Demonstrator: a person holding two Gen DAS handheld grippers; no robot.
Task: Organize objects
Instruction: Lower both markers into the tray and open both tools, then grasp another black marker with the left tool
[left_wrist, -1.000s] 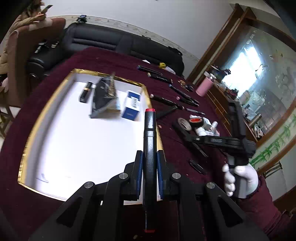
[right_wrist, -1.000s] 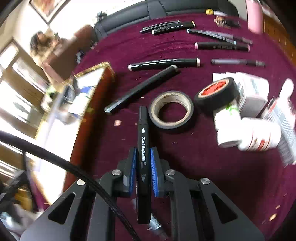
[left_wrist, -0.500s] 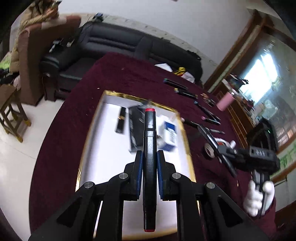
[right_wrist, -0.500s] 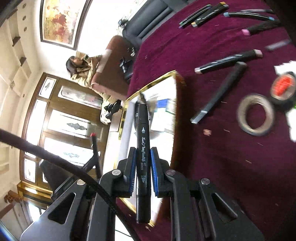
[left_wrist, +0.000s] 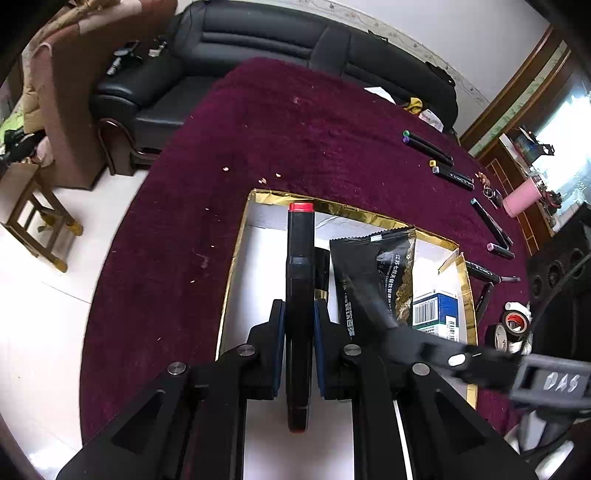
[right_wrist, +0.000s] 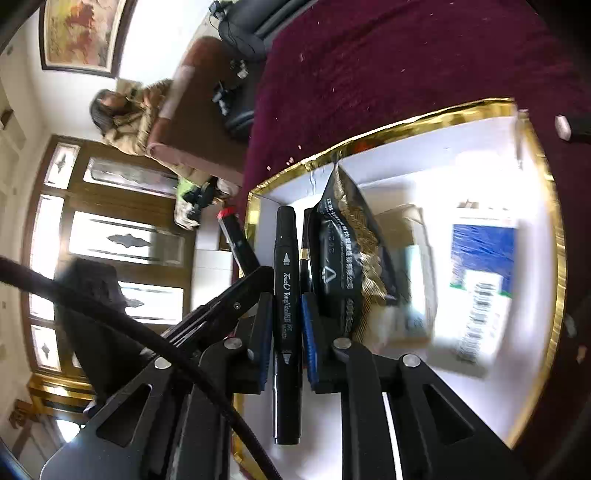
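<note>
Both grippers have swung off the maroon tablecloth to the gold-rimmed tray at frame centre, the left gripper clamping a red-capped marker and the right gripper a black marker, so drop-off looks imminent.

A home living room: black leather sofa, framed painting, wooden stool, maroon-clothed table.
</note>
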